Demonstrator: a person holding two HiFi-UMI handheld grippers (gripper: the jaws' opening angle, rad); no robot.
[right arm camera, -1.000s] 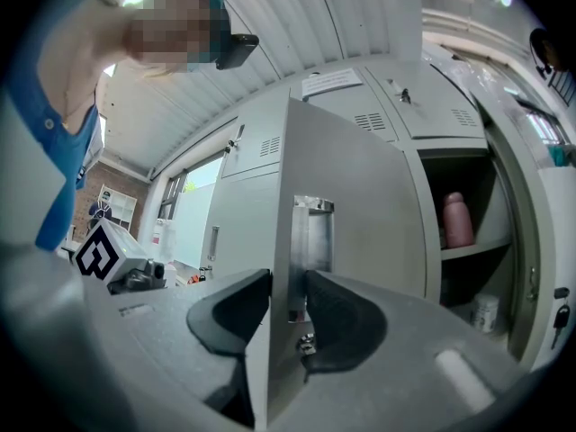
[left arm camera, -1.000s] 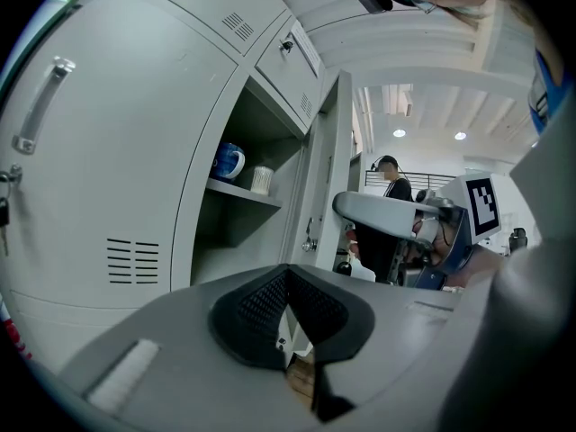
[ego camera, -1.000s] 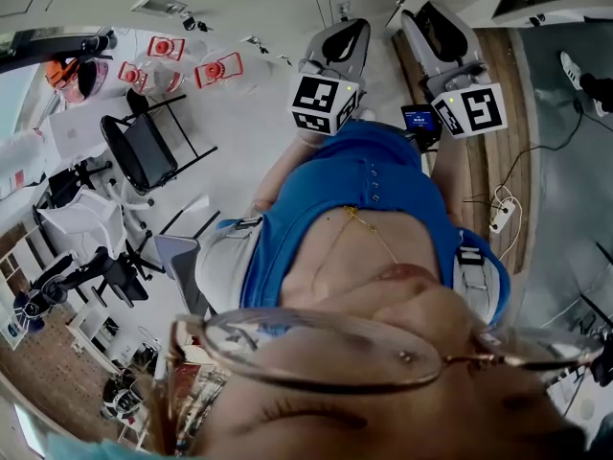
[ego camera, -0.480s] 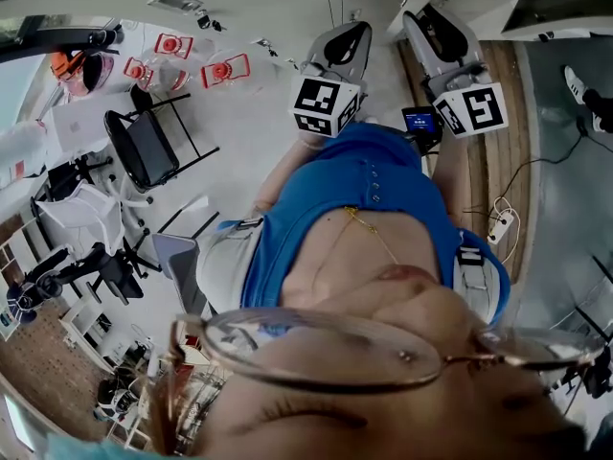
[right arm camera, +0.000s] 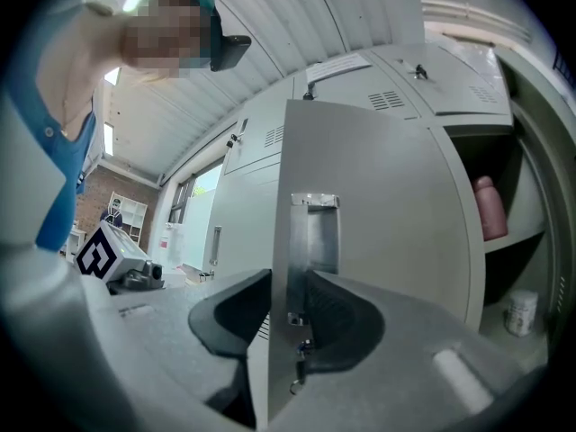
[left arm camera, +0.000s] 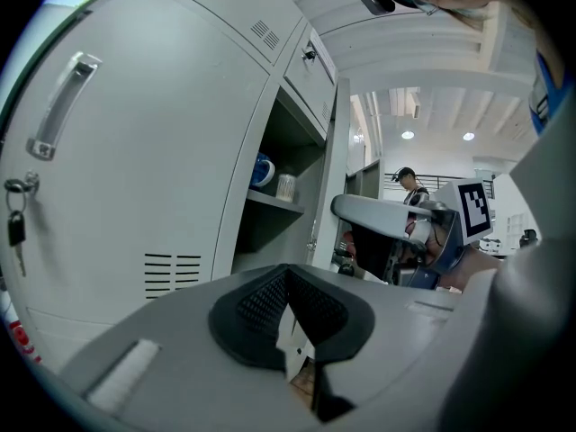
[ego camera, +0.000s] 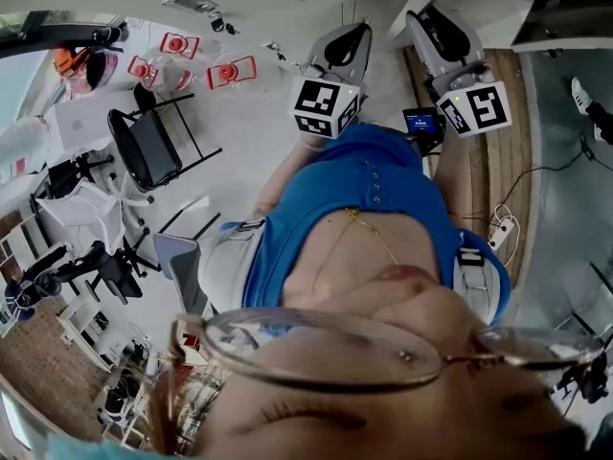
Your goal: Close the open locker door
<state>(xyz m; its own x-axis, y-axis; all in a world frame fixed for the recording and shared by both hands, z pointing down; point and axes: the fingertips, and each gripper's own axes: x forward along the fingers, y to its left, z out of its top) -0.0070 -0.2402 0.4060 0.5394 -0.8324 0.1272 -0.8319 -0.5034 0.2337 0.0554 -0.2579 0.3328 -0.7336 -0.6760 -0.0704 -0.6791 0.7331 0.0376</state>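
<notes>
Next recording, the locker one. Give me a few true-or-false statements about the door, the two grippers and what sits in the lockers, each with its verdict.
1. The edge of the open locker door stands between the jaws of the right gripper. True; the jaws are closing around it.
2. The shelves behind that door are bare. False: a pink bottle stands on the upper shelf and a small white container below it.
3. A key hangs from the lock of the closed door in the left gripper view. True.
4. The left gripper grips the door as well. False: nothing is between its jaws, and it only points towards the lockers.
</notes>
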